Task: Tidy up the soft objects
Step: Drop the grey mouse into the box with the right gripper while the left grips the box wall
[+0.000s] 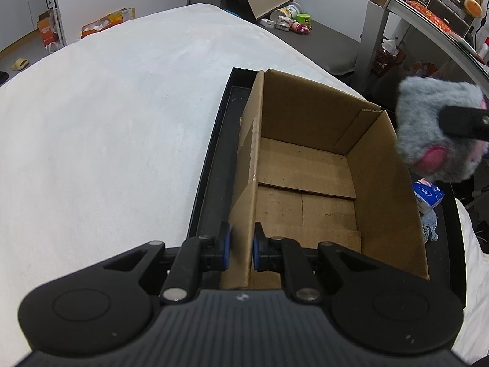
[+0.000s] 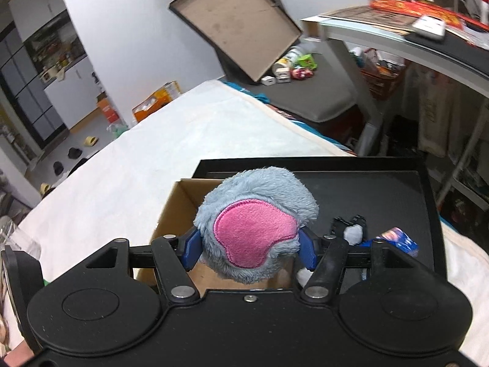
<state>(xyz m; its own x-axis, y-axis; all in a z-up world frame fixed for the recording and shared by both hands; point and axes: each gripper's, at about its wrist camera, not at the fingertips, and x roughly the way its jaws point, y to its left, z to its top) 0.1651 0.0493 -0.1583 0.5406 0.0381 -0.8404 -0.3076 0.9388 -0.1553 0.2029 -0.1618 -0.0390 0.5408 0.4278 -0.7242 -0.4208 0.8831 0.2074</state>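
An open cardboard box (image 1: 308, 165) stands in a black tray (image 1: 211, 183) on the white-covered bed. My left gripper (image 1: 242, 249) is shut on the box's left wall near its front corner, blue pads pressed to both faces. The box's inside shows only bare cardboard. A grey plush toy with pink patches (image 2: 253, 229) is held between the blue pads of my right gripper (image 2: 249, 246), which is shut on it above the box's (image 2: 180, 211) near right side. From the left wrist view the plush (image 1: 434, 134) hangs in the air just right of the box's right wall.
A blue tissue packet (image 1: 428, 195) and a pale crocheted piece (image 1: 430, 227) lie in the tray right of the box. White bedding (image 1: 116, 116) spreads left. A desk (image 2: 397, 39), a tilted box lid (image 2: 238, 27) and floor clutter lie beyond the bed.
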